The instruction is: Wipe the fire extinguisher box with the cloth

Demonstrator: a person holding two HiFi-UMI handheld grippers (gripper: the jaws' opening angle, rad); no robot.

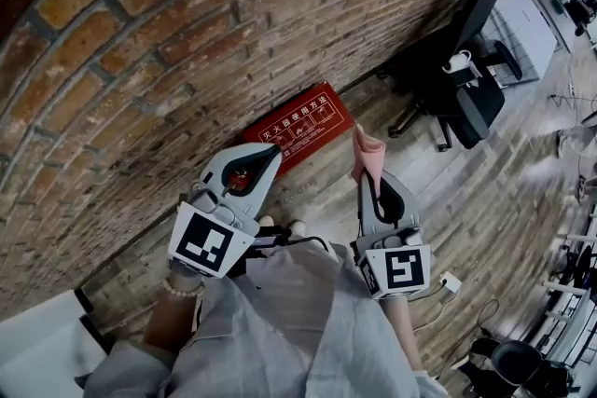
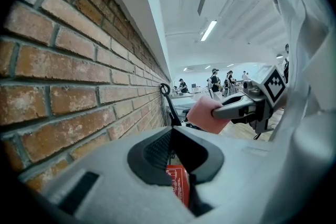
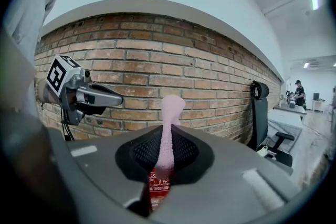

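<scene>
Brick wall (image 1: 140, 61) filling the upper left of the head view and meeting a plank floor (image 1: 522, 172) along its foot. Black chair (image 1: 466, 93) standing close to the wall on the right, well apart from both grippers.

Red box (image 1: 300, 128) with white print sitting on the floor right against the foot of the wall, its long side running along the bricks. Lying ahead of both grippers and showing as a red strip (image 2: 177, 183) through the gap behind the left jaws, and again (image 3: 157, 186) behind the right ones.

Pale sleeve (image 1: 280, 322) covering the bottom of the head view, with a bead bracelet (image 1: 182, 289) circling the left wrist.

Left gripper (image 1: 273, 154) pointing towards the near left end of the box, jaws pressed together at the tips and pinching nothing. Hanging clear of the wall in the right gripper view (image 3: 113, 98).

Right gripper (image 1: 367, 177) being held beside it on the right, near but not touching, and aiming at the wall. Jaws closing on the cloth.

Pink cloth (image 1: 367, 149) sticking up past the jaw tips as a narrow bunched strip, the free end (image 3: 172, 105) standing upright in front of the bricks. Hanging apart from the box and from the wall.
</scene>
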